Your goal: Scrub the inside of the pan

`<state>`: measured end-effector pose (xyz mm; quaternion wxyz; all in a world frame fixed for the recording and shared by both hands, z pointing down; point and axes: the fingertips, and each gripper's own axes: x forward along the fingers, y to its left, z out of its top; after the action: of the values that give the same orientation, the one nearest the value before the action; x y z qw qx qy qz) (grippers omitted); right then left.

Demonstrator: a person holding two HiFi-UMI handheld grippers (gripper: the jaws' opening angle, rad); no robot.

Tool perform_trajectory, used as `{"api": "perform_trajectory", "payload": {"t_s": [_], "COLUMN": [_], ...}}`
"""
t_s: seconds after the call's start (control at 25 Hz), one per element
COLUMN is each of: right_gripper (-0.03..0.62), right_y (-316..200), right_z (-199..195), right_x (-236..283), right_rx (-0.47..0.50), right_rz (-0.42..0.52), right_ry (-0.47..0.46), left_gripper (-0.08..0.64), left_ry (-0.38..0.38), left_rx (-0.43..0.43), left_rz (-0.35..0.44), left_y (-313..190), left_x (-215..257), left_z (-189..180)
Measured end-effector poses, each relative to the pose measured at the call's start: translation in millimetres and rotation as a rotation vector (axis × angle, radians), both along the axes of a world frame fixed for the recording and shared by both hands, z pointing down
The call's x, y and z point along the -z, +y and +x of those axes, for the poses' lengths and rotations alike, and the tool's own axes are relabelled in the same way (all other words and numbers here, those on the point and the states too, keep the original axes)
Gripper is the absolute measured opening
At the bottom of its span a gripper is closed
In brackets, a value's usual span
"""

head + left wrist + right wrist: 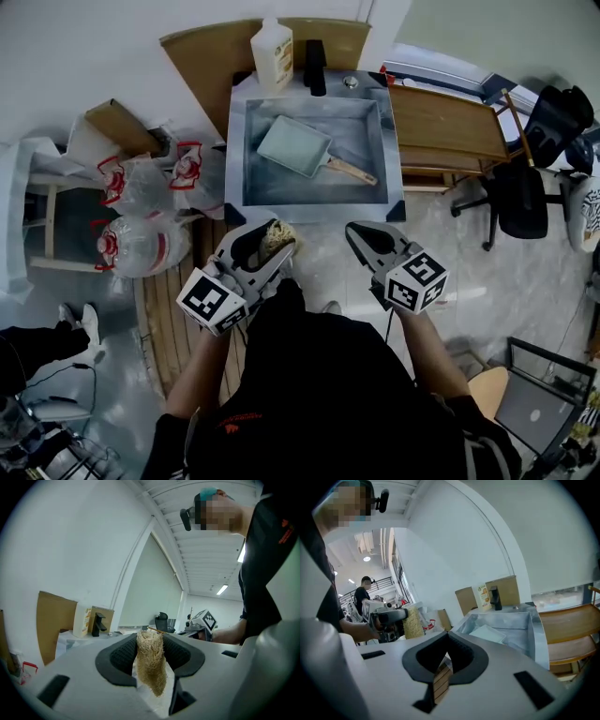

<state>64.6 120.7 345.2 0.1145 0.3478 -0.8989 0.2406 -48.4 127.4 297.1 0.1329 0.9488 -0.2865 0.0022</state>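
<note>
Approach stage, by my reading; scrubbing not yet begun. Left gripper (pixel 274 247) clamps a tan fibrous scrubber (pixel 279 234) between its jaws. Right gripper (pixel 357 231) is closed tight, with nothing between the pads. Pan (pixel 293 145) lies diagonally in the sink (pixel 238 141), its wooden handle (pixel 352 171) toward the right-gripper side. Both grippers sit short of the sink's near rim, with the pan ahead and apart from both. Next move likely calls for carrying the scrubber over the rim and down into the pan, the right gripper perhaps steadying the handle.

The right gripper (pixel 446 634), jaws together (empty), faces what seems a pan (pixel 487 633).
</note>
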Motion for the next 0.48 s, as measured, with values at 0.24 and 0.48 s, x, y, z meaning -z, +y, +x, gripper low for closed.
{"api": "perform_trajectory", "payload": {"t_s": [0.24,0.48], "right_gripper": [0.003,0.003], "right_y": [-51.4,-94.0], "right_z": [-28.6,-52.3], "right_x": [-3.0,-8.0], "right_rx": [-0.024,-0.05], "right_rz": [-0.018,-0.031], "right_ry": [0.019,0.035], "left_gripper": [0.17,0.17], "left_ry": [0.014,0.018], "left_rx": [-0.022,-0.047], "left_rz": [-0.012,-0.013], "left_y": [-56.9,-107.4], "left_x": [-4.0,-6.6], "left_z": [-30.5,-52.8]}}
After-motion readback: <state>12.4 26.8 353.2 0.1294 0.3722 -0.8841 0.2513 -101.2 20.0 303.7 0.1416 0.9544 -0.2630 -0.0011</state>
